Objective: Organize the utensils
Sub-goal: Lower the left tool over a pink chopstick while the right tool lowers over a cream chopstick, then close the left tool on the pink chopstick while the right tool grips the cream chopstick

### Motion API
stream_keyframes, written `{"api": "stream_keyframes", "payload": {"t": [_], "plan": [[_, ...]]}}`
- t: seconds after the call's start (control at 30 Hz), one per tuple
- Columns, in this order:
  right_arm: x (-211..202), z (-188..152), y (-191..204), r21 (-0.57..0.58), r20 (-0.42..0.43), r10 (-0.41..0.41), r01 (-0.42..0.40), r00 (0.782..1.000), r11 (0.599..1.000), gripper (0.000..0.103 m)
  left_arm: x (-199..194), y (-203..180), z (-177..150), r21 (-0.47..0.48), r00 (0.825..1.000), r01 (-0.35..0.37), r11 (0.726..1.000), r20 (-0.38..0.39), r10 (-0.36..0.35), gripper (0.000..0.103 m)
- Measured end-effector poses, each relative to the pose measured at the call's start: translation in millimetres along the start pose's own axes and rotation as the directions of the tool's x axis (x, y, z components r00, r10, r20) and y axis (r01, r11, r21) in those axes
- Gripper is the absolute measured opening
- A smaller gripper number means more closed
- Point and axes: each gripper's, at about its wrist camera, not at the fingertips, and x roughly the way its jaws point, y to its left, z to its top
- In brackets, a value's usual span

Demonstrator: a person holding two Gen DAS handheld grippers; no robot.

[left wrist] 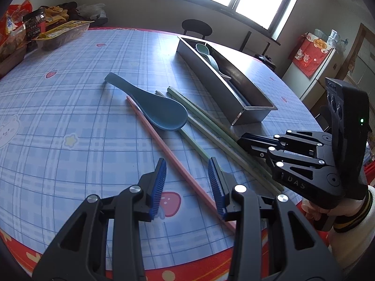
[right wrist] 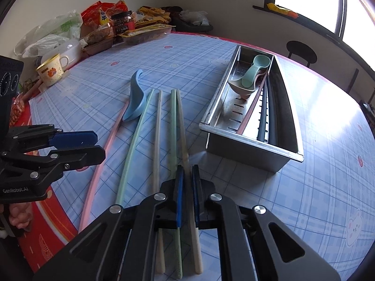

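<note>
A steel utensil tray holds a mint spoon, a beige spoon and dark chopsticks. On the plaid tablecloth lie a blue spoon, a pink chopstick, and green and cream chopsticks. My right gripper is nearly shut around a cream chopstick. My left gripper is open, its fingers straddling the pink chopstick.
Snack bags, a jar and a printed cup crowd the table's far left. A black stool stands behind the table. A white fridge stands at the right. The table's red edge is near me.
</note>
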Motion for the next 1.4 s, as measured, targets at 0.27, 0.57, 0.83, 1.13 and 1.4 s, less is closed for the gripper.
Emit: {"api": "stream_keyframes", "payload": {"t": [0.27, 0.57, 0.83, 1.13, 1.4], "plan": [[-2, -1, -2, 0.015, 0.003, 0.020, -0.020, 1.000, 1.000, 0.008, 6, -9, 0, 0.030, 0.998, -0.052, 0.998, -0.017, 0.053, 0.039], [-3, -2, -7, 0.035, 0.006, 0.051, -0.051, 0.999, 0.998, 0.007, 11, -20, 0, 0.092, 0.986, -0.161, 0.983, -0.026, 0.164, 0.041], [-4, -2, -13, 0.058, 0.010, 0.090, -0.090, 0.996, 0.994, 0.007, 13, -24, -2, 0.125, 0.981, -0.186, 0.975, -0.029, 0.191, 0.043], [-4, -2, -12, 0.058, 0.009, 0.090, -0.090, 0.996, 0.994, 0.007, 16, -27, 2, 0.212, 0.973, -0.204, 0.956, -0.068, 0.223, 0.030], [-4, -3, -14, 0.071, 0.010, 0.106, -0.106, 0.994, 0.992, 0.007, 4, 6, 6, 0.186, 0.967, -0.210, 0.960, -0.107, 0.232, 0.015]]}}
